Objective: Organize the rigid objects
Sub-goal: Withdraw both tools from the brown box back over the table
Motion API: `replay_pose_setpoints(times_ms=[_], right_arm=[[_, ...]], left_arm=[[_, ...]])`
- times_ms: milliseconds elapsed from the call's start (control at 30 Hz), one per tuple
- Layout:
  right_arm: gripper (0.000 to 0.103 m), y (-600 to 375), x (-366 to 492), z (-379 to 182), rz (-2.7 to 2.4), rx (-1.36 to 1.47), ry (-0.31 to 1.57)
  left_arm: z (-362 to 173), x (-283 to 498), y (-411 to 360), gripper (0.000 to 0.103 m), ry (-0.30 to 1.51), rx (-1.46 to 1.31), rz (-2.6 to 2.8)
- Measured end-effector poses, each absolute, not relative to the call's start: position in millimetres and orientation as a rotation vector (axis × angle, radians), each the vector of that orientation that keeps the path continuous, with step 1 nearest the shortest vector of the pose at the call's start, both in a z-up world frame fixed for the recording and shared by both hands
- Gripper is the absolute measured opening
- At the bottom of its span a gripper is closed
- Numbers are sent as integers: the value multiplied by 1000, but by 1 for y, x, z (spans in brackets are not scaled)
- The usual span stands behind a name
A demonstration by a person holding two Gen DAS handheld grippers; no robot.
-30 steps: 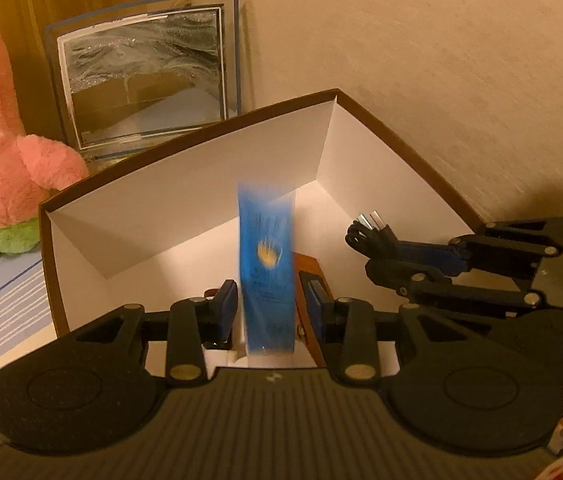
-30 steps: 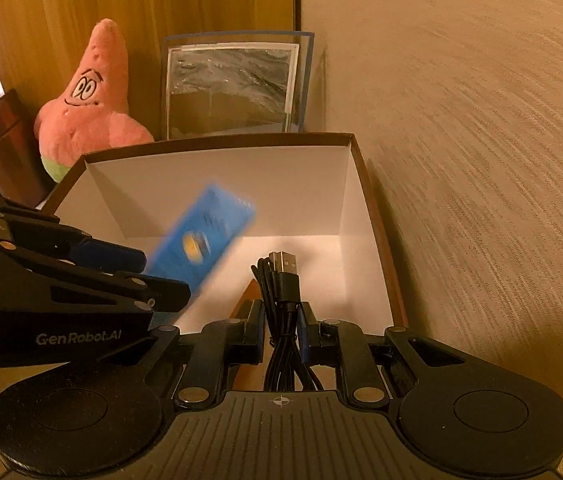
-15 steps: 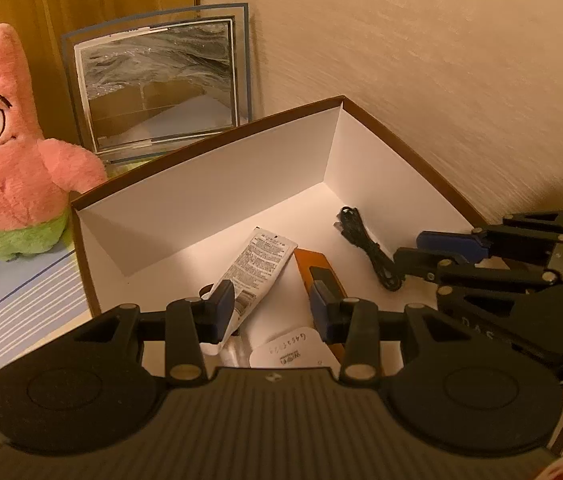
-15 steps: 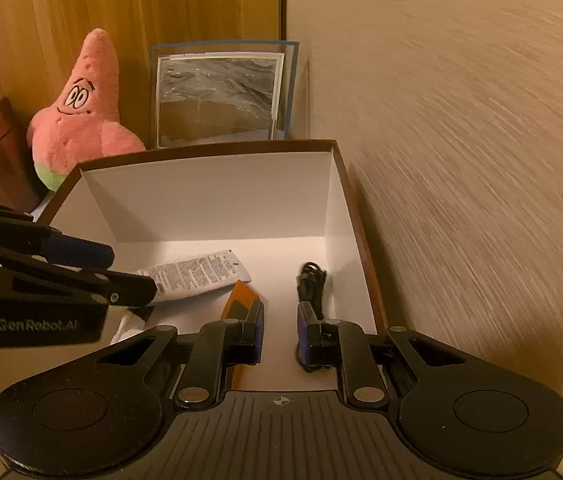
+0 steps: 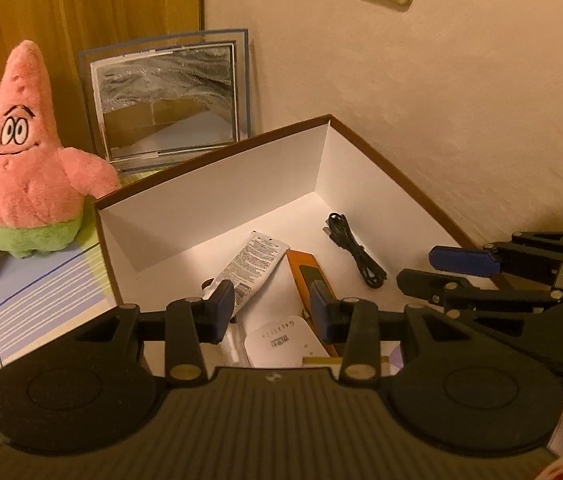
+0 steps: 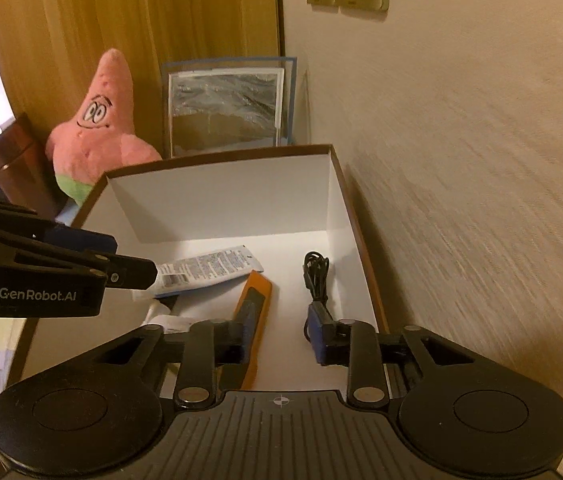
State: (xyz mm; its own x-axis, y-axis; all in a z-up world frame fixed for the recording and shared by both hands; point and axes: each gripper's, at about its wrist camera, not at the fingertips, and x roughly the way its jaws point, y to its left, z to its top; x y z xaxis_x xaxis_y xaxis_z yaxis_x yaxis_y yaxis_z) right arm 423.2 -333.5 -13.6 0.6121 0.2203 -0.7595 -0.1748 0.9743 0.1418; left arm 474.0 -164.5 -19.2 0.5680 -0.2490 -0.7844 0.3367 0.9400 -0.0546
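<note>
A brown box [image 5: 217,164] [image 6: 217,158] with white inner walls stands against the wall. On its floor lie a tube [image 5: 257,260] [image 6: 205,268] with its printed white side up, a flat orange tool [image 5: 305,268] [image 6: 255,292] and a coiled black cable [image 5: 353,248] [image 6: 315,272]. My left gripper [image 5: 271,308] [image 6: 129,258] hangs open above the box's near end, with nothing between its pads. My right gripper [image 6: 281,332] [image 5: 429,270] is beside it. Its jaws are opening and nothing is between them. The cable lies just beyond its right finger.
A white labelled packet [image 5: 277,340] lies at the box's near end. Behind the box stand a pink star plush [image 5: 21,184] [image 6: 97,132] and a framed picture [image 5: 165,100] [image 6: 227,108]. The wall runs close along the box's right side. A dark brown cylinder [image 6: 17,160] stands far left.
The blue tube has dropped from the left gripper into the box and lies white side up. The right gripper has let go of the cable. Both grippers have risen and drawn back.
</note>
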Motion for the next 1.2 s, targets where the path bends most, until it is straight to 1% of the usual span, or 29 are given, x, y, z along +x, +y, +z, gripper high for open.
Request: replay_pose_setpoints(times_ms=[33, 100, 200, 367, 833, 1200], right_arm=[[35, -334, 420, -11, 227, 60, 877], [44, -333, 412, -5, 228, 70, 864], [52, -332, 399, 4, 231, 81, 848], [58, -329, 375, 18, 230, 107, 827], [59, -319, 303, 48, 291, 171, 791], [59, -299, 255, 57, 350, 180, 792]], left_arm=[[-16, 470, -163, 37, 899, 100, -344], [-11, 462, -160, 38, 892, 91, -341], [-3, 449, -156, 40, 880, 78, -338], [10, 422, -148, 42, 851, 63, -329], [34, 334, -107, 43, 829, 6, -259], [39, 272, -79, 43, 839, -51, -231]])
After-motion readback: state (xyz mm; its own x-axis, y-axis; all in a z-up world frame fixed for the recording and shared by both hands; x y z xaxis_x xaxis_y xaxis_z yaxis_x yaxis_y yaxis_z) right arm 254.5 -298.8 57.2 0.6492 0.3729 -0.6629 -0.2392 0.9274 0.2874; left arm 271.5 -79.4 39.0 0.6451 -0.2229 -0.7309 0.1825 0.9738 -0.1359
